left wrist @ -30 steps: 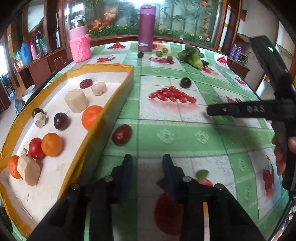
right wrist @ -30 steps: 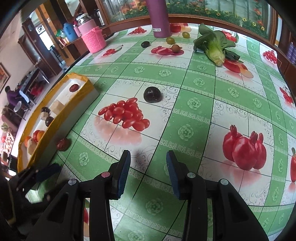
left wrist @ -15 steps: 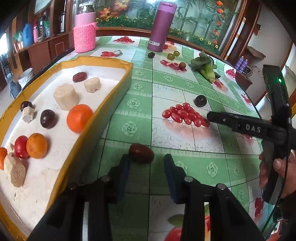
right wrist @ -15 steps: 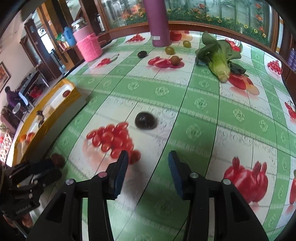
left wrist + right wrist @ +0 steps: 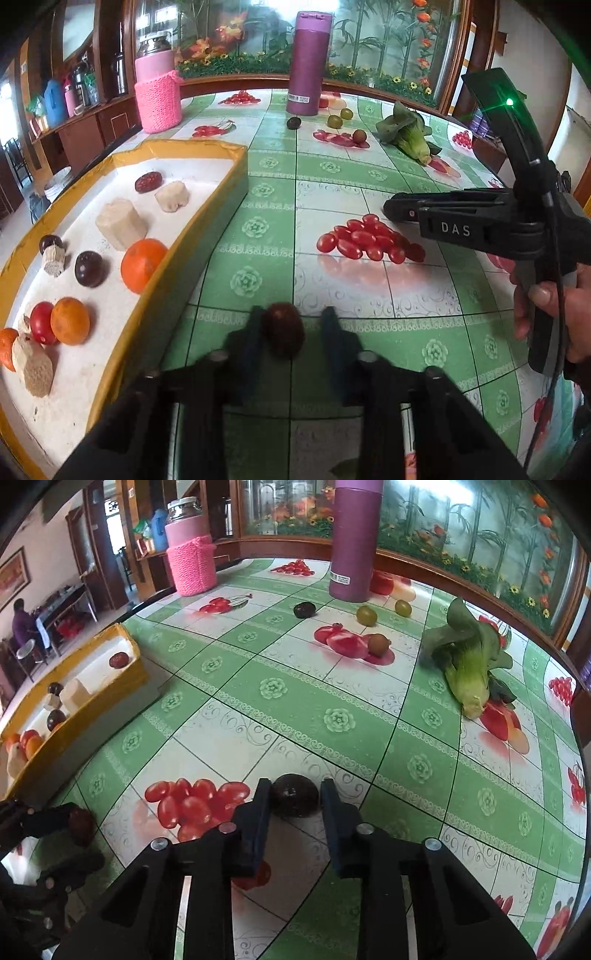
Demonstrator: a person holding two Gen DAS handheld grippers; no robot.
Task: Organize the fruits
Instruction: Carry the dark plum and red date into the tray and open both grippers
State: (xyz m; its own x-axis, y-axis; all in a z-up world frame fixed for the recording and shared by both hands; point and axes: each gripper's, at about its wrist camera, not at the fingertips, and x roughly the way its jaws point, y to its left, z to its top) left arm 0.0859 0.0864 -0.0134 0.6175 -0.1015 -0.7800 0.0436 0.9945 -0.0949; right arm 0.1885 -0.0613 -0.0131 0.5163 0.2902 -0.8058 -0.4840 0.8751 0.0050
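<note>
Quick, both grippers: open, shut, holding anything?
Left gripper: shut on the red date.
Right gripper: shut on the dark plum.

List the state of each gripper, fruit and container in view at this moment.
left gripper: closed on the reddish-brown fruit, on the table.
right gripper: closed on the dark round fruit, on the table.
yellow-rimmed tray: holds oranges, dark fruits and pale chunks.
purple bottle: upright, capped.
pink-sleeved jar: upright, lid on.
leafy vegetable: lying on its side.
</note>
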